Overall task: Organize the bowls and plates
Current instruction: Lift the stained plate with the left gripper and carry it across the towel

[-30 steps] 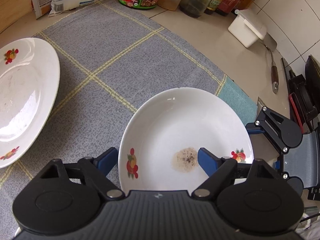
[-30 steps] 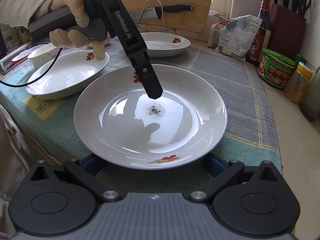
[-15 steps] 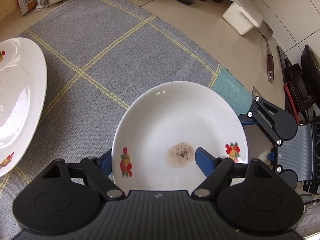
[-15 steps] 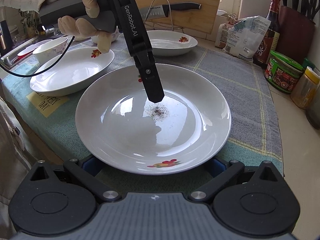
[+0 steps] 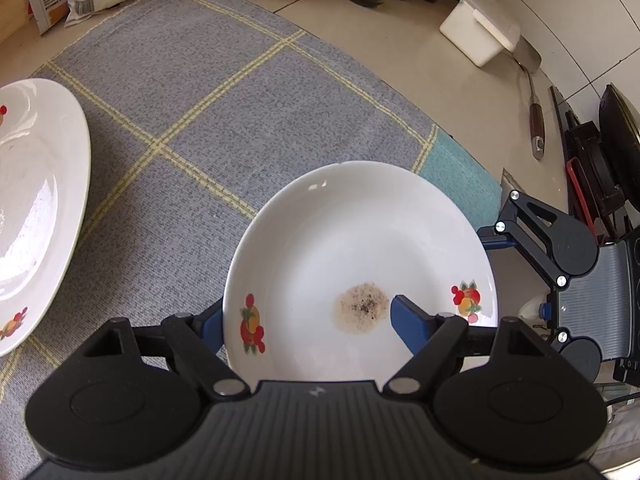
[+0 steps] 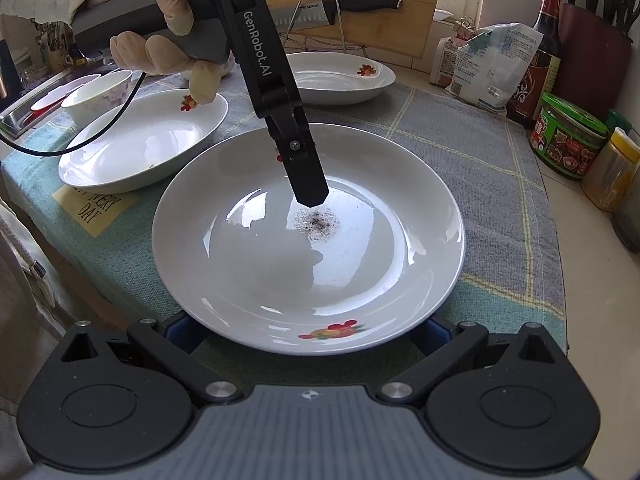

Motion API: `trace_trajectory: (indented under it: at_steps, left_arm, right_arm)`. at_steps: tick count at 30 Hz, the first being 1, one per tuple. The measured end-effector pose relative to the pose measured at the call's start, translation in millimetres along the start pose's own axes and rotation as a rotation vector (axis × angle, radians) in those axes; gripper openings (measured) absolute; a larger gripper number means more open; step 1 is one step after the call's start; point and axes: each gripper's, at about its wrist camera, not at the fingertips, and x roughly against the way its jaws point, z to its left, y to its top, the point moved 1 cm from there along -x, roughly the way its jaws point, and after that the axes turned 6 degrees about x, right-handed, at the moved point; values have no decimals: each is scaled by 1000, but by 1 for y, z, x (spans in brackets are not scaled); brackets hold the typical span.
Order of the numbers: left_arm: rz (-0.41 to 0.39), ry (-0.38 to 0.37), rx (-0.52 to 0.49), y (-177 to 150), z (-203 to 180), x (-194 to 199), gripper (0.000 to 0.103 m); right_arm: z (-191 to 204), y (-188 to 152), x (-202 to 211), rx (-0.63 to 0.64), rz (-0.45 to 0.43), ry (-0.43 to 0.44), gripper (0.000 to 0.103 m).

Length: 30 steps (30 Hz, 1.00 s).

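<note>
A white deep plate [image 5: 360, 240] with fruit decals and a dark speckled stain in its well sits on the grey checked cloth [image 5: 224, 92], near the counter's front edge. My left gripper [image 5: 310, 322] is open and straddles its rim. One blue pad [image 5: 408, 320] is over the well beside the stain; the other pad [image 5: 210, 326] is outside, half hidden by the rim. From the right wrist, that inner finger [image 6: 300, 160] points steeply down into the plate [image 6: 280, 272]. My right gripper [image 6: 306, 332] is open wide, with both pads tucked under the near rim.
A second plate [image 6: 140, 148] and a small bowl [image 6: 100, 96] lie to the left, and a third plate [image 6: 340, 76] is behind. Jars [image 6: 566, 144], a bottle and a bag [image 6: 492, 68] line the right. A white box [image 5: 480, 32] and a spatula [image 5: 534, 120] are on the bare counter.
The left wrist tipped slightly, so the jars and the left plate slid toward the picture's edge. The stained plate and both grippers kept their places.
</note>
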Motion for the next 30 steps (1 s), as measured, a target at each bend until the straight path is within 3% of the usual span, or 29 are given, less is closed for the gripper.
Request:
trace_trajectory:
  at_steps: [14,30]
  left_arm:
    - [-40,-9,4,11,-4,13,81]
    - [-92,-4,10,51,-3,14,81]
  right_arm:
    - [-13,10,9,17,8,9,103]
    - [-54,20,4,44,5,-5,103]
